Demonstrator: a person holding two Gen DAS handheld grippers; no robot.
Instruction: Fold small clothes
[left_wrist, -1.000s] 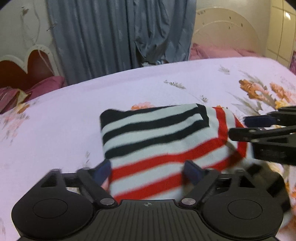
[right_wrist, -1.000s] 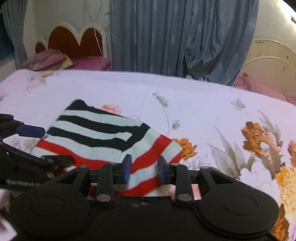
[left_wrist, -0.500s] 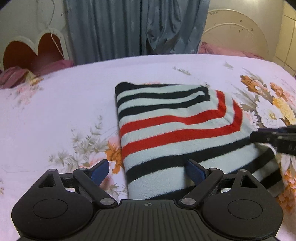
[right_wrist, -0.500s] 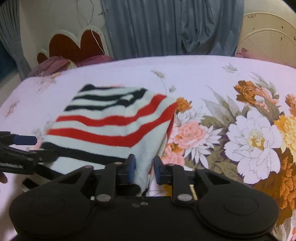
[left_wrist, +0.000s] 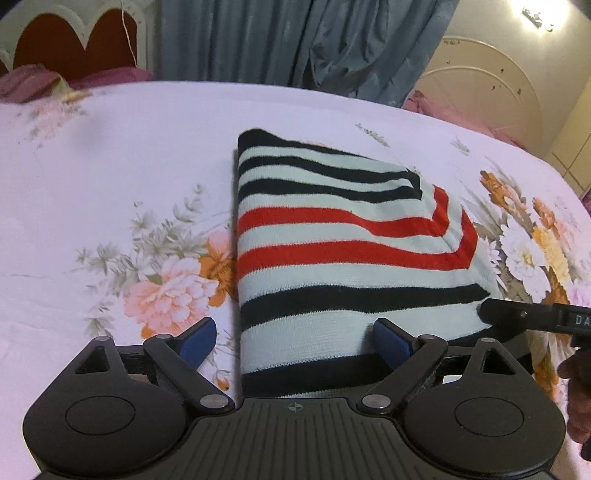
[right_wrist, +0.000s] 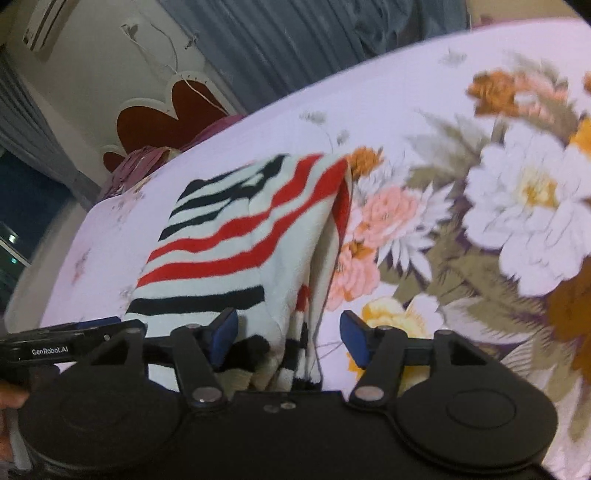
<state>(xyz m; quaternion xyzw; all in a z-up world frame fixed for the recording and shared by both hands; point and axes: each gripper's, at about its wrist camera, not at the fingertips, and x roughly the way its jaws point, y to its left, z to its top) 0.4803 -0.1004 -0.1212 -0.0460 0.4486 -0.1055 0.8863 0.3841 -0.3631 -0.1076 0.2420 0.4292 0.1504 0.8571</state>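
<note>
Left wrist view: the left gripper (left_wrist: 293, 334) is spread wide, blue pads (left_wrist: 197, 341) well apart, nothing pinched. The striped garment (left_wrist: 343, 240) lies folded on the floral bedsheet (left_wrist: 110, 177), its near edge running in between the fingers; the left pad sits over bare sheet just beside the garment's left edge, the right pad over its near black stripes. Black, pale and red bands run across it, a folded layer showing on top at the far right. The right gripper (left_wrist: 491, 312) pokes in from the right, its tip at the garment's right edge; from here I cannot tell how its jaws stand. Grey curtains (left_wrist: 277, 40) and a scalloped headboard (left_wrist: 74, 40) sit behind the bed.

Right wrist view, somewhat blurred: the right gripper (right_wrist: 288, 334) is open too, pads (right_wrist: 223, 332) apart, gripping nothing. The garment (right_wrist: 240, 236) is straight ahead and left, its bunched right-hand fold (right_wrist: 321, 258) standing up and its near corner lying loose between the fingers. The left gripper (right_wrist: 70, 338) comes in low on the left, beside the garment's near left corner. Big flowers of the sheet (right_wrist: 517, 206) fill the right side.
</note>
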